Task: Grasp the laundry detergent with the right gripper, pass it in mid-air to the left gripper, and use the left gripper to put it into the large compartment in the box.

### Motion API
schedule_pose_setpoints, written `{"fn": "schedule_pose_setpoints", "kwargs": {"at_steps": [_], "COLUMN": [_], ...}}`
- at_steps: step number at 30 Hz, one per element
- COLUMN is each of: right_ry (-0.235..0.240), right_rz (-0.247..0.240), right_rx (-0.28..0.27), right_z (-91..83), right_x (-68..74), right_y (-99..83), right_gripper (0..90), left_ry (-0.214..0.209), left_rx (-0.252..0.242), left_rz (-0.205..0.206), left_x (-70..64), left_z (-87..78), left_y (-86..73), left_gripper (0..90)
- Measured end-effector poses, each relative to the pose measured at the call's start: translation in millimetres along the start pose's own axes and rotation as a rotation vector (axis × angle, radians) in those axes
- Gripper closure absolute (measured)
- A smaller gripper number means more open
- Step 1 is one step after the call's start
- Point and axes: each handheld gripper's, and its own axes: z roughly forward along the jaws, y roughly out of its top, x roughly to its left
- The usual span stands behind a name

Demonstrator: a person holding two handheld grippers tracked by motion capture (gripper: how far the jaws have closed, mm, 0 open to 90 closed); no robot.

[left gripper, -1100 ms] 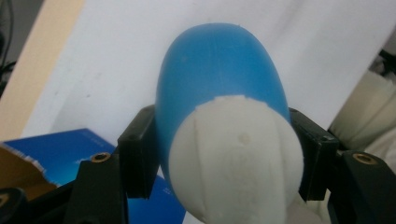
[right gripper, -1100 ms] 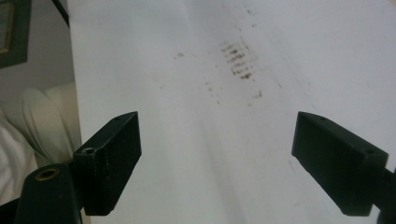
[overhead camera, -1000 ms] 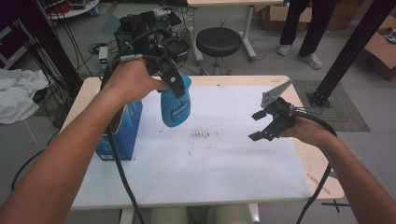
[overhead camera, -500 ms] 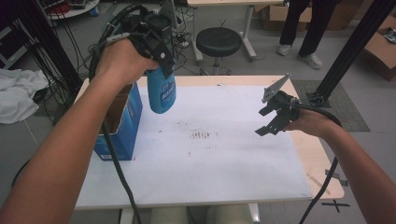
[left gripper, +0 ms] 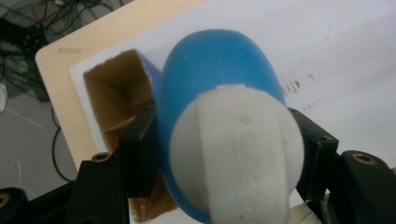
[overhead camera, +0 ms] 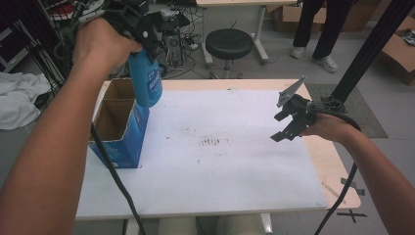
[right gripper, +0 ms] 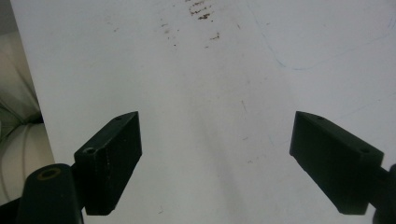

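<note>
Above the open cardboard box (overhead camera: 120, 125) at the table's (overhead camera: 220, 186) left edge, the left gripper (overhead camera: 147, 36) hangs in the air, its fingers (left gripper: 137, 156) clamped on either side of a blue bottle (overhead camera: 147, 81) with a white cap (left gripper: 236, 154). Over the table's right side, the right gripper (overhead camera: 288, 120) hovers with its fingers (right gripper: 109, 156) spread wide and empty.

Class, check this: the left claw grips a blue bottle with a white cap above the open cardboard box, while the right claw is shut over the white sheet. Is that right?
Not quite. The right claw is open, its jaws set wide apart with nothing between them, as the right gripper view shows. The rest holds: the left claw grips the blue bottle with a white cap above the open cardboard box.
</note>
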Motion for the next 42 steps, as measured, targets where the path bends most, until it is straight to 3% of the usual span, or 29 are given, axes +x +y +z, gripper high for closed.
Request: {"fn": "schedule_pose_setpoints", "kwargs": {"at_steps": [10,24,36,42], "right_ry": [0.008,0.012,0.008,0.009], "right_rz": [-0.002,-0.004,0.004,0.005], "right_rx": [-0.001,0.000,0.003,-0.002], "right_z": [1.9,5.5,6.2,7.2], "right_x": [-0.2,-2.0,-3.3,-2.8], "right_y": [-0.2,1.0,-2.9,-3.9], "right_gripper": [16.7,17.0,17.1,17.2], "left_ry": [0.033,0.054,0.060,0.055], "left_rx": [-0.001,0.002,0.027,0.041], "left_rz": [-0.121,-0.199,-0.249,-0.258], "left_x": [33.2,62.7,80.9,84.6], "left_z": [-2.6,10.3,38.3,63.1], "left_y": [-10.3,-27.8,-49.3,-63.7], "left_gripper": [37.9,37.9,37.9,37.9]}}
